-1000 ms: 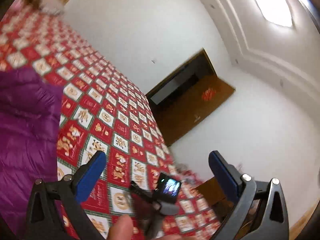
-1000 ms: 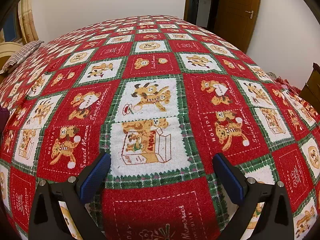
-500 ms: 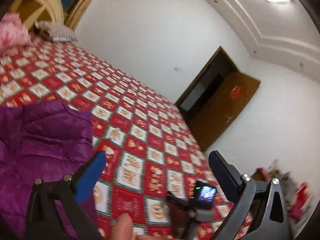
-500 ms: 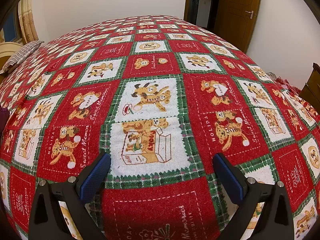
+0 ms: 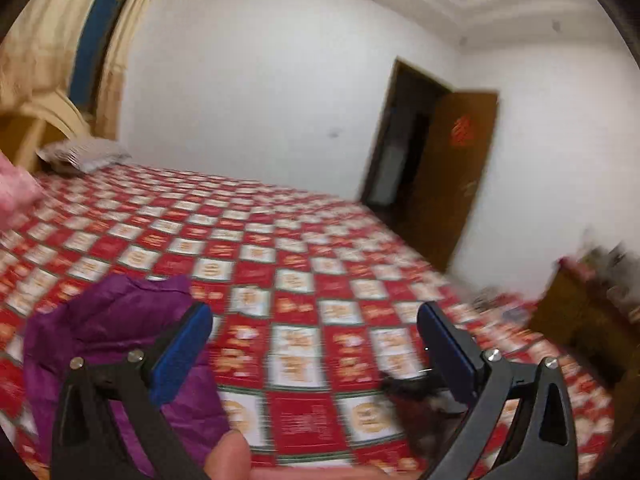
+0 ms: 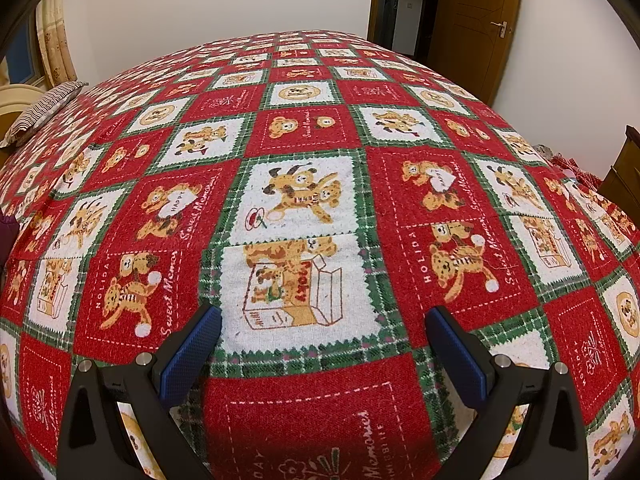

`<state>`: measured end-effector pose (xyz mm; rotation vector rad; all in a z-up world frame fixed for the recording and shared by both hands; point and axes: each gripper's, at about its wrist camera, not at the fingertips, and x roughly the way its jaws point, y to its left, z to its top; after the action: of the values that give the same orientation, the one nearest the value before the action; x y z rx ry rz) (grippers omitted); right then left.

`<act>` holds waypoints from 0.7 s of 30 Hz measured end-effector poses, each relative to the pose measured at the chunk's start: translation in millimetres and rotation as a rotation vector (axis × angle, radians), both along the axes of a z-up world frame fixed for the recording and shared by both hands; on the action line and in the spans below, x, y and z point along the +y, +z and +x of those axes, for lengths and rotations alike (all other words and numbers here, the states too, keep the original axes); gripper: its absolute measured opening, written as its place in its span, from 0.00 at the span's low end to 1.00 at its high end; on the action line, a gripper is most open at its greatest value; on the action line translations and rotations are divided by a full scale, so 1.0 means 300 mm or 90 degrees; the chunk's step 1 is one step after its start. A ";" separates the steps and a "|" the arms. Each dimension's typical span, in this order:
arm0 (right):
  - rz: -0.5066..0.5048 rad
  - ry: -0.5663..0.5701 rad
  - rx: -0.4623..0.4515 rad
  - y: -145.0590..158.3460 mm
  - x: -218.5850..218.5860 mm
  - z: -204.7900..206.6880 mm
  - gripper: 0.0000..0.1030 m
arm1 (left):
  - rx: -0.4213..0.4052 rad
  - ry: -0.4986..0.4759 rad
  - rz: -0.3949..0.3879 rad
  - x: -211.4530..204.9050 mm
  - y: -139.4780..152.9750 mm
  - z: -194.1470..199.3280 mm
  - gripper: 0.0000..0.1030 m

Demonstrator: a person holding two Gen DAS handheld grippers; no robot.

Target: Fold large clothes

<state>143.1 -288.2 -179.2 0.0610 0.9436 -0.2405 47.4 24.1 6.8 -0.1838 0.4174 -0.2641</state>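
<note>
Nearest you, at 6 o'clock in each wrist view, both tools stand with jaws spread wide and nothing between them: the left gripper (image 5: 314, 348) hangs above the bed, the right gripper (image 6: 322, 344) sits low over the bedspread (image 6: 304, 128). A fingertip (image 5: 228, 456) shows at the bottom of the left view.

The garment to fold, a purple puffer jacket (image 5: 108, 320), lies crumpled at 8 o'clock in the left view, partly behind the left tool's near finger; in the right view only a dark sliver shows at the 9 o'clock edge.

Risks, as judged from here: the left view is smeared, so a reach made now may land on a bunched fold and not on a hem or cuff. Slick quilted fabric may slip from a shallow pinch. Your right tool is well apart from the jacket, so a one-sided lift would drag it.

The surface is a wide bed under a red, white and green bear-print cover, mostly bare. Farther off, a striped pillow (image 6: 40, 110) lies at 10 o'clock, a curtain (image 6: 56, 52) above it, and a brown door (image 6: 476, 28) stands open at 1 o'clock in white walls.
</note>
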 end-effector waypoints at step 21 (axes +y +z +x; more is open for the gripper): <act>0.000 0.000 0.000 -0.001 -0.001 0.000 0.99 | 0.116 0.105 0.064 -0.020 -0.082 0.081 1.00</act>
<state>143.0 -288.5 -179.3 0.0614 0.9432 -0.2405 71.8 18.3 -17.8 -0.1430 0.5914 -0.0637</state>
